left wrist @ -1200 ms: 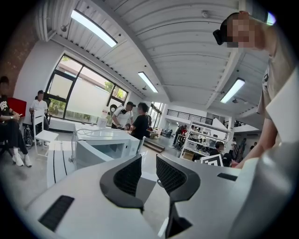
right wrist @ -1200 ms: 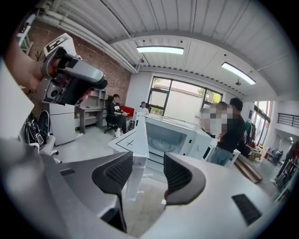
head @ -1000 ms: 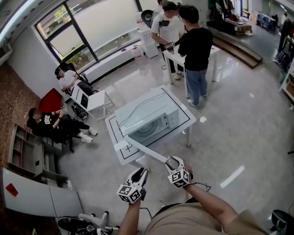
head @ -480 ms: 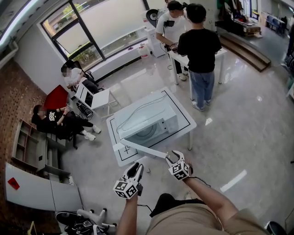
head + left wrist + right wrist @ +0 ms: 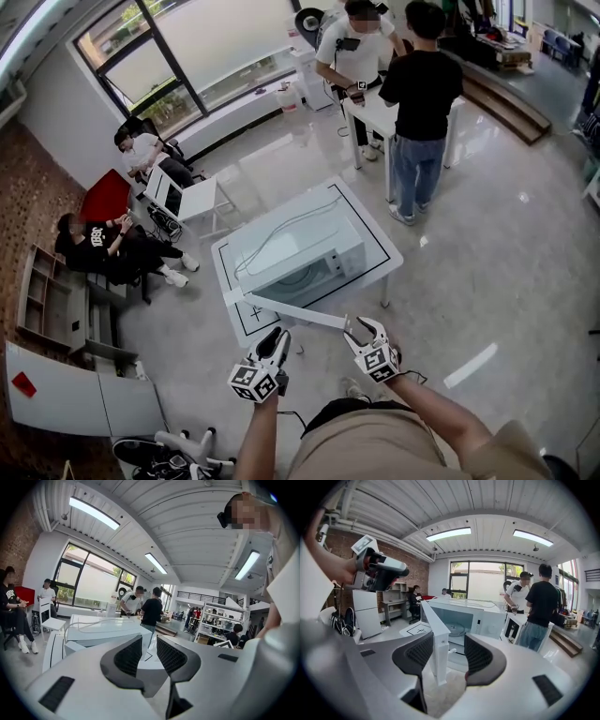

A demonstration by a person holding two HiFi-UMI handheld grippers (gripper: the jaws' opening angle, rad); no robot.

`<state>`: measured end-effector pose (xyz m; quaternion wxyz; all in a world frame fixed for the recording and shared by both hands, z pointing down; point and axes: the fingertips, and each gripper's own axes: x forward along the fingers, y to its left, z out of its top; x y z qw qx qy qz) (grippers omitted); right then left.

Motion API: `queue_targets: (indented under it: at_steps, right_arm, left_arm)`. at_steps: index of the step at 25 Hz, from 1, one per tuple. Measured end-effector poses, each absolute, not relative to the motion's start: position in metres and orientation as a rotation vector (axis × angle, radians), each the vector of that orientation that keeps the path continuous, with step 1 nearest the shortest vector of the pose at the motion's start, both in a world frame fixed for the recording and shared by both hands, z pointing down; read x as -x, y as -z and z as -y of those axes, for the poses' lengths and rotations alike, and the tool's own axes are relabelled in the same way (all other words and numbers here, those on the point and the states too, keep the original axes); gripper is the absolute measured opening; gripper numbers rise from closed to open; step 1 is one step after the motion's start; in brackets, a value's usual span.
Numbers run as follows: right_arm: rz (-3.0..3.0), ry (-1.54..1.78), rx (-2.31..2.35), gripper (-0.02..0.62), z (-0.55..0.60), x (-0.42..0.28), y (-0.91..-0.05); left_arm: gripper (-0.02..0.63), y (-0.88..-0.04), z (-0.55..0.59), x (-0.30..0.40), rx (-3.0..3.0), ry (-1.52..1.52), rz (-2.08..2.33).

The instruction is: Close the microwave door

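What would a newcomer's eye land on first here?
A white microwave sits mid-floor on a white table, its door swung wide toward the wearer. The right gripper has its open jaws astride the door's free edge, while the left gripper hangs empty beside it.

The microwave (image 5: 300,246) and its door (image 5: 292,313) are showing plain white. The table (image 5: 380,246) is showing white with thin black lines. The left gripper (image 5: 277,336) and the right gripper (image 5: 362,326) are wearing black-and-white square patterns. A person (image 5: 419,103) is wearing a black shirt and blue jeans.
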<state>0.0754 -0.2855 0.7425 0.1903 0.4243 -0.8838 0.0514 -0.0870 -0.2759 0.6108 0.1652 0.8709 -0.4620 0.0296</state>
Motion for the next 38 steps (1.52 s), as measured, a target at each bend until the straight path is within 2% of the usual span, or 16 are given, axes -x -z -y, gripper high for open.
queue_targets:
  at_steps: [26,38]
  right_arm:
    - [2.360,-0.084,-1.189,0.212,0.422,-0.076,-0.775]
    - [2.363,-0.196,-1.235,0.212,0.493,-0.071,-0.788]
  left_arm:
    - [0.087,-0.625,0.349,0.109,-2.457,-0.134,1.338]
    - [0.087,-0.632,0.385,0.105,-2.363,-0.137,1.455]
